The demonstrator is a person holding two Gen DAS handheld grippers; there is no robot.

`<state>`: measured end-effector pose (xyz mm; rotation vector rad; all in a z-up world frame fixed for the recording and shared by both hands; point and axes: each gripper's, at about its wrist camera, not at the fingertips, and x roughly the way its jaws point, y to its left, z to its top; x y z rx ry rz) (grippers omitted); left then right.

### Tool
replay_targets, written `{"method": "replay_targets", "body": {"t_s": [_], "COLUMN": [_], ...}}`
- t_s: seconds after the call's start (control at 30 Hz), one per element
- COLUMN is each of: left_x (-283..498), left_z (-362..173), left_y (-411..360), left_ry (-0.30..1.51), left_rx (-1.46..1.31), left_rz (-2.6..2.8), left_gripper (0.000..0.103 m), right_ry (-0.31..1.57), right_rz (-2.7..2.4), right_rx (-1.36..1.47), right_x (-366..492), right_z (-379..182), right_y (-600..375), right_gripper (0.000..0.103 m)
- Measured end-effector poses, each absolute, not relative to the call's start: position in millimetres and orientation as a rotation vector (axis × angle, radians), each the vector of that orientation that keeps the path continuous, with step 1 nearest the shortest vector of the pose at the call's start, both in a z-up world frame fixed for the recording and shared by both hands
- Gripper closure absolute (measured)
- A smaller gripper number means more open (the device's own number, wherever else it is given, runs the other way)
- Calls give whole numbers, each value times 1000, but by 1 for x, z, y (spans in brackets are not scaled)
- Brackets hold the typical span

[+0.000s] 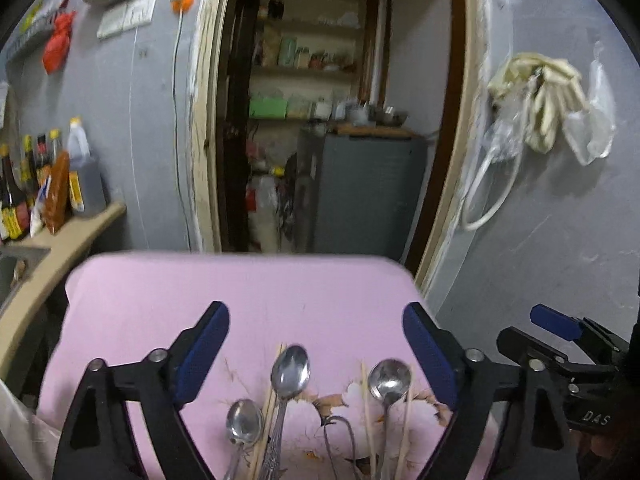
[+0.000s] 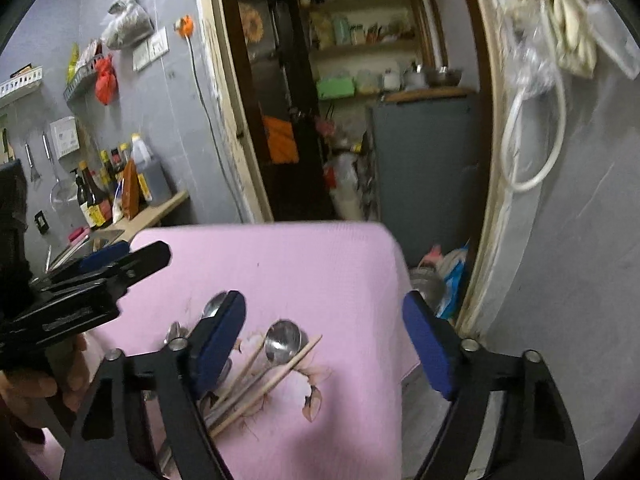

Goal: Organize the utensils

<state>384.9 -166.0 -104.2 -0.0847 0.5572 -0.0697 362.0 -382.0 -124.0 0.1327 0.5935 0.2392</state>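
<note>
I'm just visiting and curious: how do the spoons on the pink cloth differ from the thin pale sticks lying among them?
The spoons are shiny grey metal; the chopsticks are pale and matte, wood by the look. Each spoon widens into a rounded bowl; the chopsticks stay thin and straight all along. One spoon's handle is patterned; the chopsticks look plain. Both lie flat and mixed together on the pink cloth, untouched by either gripper.

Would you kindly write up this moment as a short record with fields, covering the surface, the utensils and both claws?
surface: pink cloth with a flower print, covering a table
spoons: three metal spoons, bowls facing up: small one, long one with patterned handle, round one
chopsticks: pale wooden chopsticks lying among the spoons
other utensil: small metal tongs, partly visible
left claw: open, holding nothing, above the spoons
right claw: open, holding nothing, above the chopsticks
</note>
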Motion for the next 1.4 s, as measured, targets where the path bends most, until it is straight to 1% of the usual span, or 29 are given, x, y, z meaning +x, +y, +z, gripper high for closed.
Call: {"method": "replay_targets", "body": {"t_s": [0.03, 0.1, 0.13, 0.17, 0.27, 0.3, 0.43, 0.53, 0.6, 0.67, 0.73, 0.83, 0.93, 1.1, 1.2, 1.27, 1.33, 1.4], "left_x": [392, 402, 407, 413, 428, 432, 445, 454, 459, 463, 467, 469, 471, 470, 467, 465, 464, 464], "left_z": [-112, -122, -127, -135, -152, -157, -175, -185, -188, -191, -194, -196, -197, -195, -192, -190, -189, -188], "left_y": [-165, -163, -162, -161, -157, -156, -152, -146, -144, -141, -139, -136, -137, -143, -148, -150, -153, -155], "left_ry": [583, 624, 646, 675, 744, 763, 833, 881, 897, 909, 925, 933, 935, 939, 935, 930, 932, 936], "left_rx": [-94, -99, -99, -98, -97, -97, -92, -107, -113, -116, -120, -139, -132, -106, -91, -81, -74, -73], "left_rz": [-63, -48, -42, -38, -26, -26, -31, -48, -61, -77, -90, -111, -127, -147, -156, -165, -174, -179], "left_gripper": [23, 26, 30, 32, 38, 42, 48, 53, 54, 56, 62, 66, 71, 80, 82, 84, 89, 91], "right_ry": [613, 640, 652, 670, 721, 733, 798, 832, 849, 868, 886, 911, 936, 946, 948, 950, 952, 958], "right_rz": [253, 271, 281, 291, 322, 327, 354, 378, 402, 428, 456, 489, 512, 522, 522, 522, 520, 519], "right_rx": [139, 141, 142, 143, 137, 134, 114, 100, 81, 54, 33, 20, 24, 32, 40, 46, 53, 64], "right_x": [368, 377, 380, 384, 397, 399, 412, 419, 423, 427, 431, 436, 440, 441, 442, 442, 443, 443], "right_z": [-130, -141, -146, -151, -167, -171, -189, -199, -203, -207, -211, -214, -217, -219, -220, -221, -222, -222], "right_y": [-382, -379, -378, -377, -367, -365, -351, -341, -335, -329, -323, -321, -323, -324, -324, -326, -327, -329], "right_gripper": [40, 44, 48, 52, 57, 58, 67, 68, 68, 72, 73, 74, 78, 78, 79, 81, 84, 87]}}
